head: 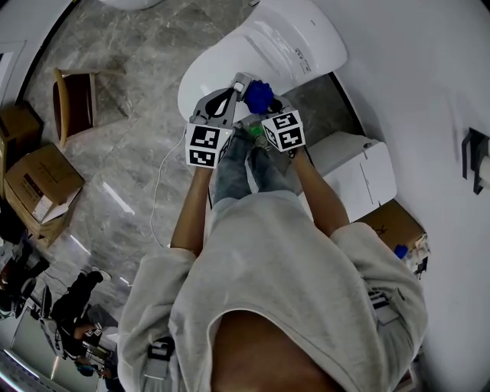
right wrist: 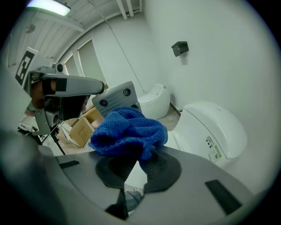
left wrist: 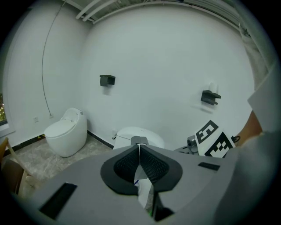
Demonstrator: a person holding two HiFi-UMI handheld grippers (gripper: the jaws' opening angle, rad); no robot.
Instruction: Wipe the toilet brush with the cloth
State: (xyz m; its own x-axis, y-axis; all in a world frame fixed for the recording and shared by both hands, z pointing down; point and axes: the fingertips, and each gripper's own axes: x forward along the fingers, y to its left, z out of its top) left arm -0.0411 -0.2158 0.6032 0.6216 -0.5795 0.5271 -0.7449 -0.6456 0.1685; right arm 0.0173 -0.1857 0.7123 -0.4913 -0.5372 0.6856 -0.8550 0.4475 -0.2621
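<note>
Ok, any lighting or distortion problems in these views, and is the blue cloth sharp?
Head view: even light, fisheye bending at the edges, soft glare on the toilet lid. Left gripper view: dim, with dark vignetted corners. Right gripper view: the cloth is sharp; the ceiling lamp at top left is blown out.

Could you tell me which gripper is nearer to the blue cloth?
Right. The right gripper clamps the cloth in its jaws; the left gripper has its tip just beside it.
</note>
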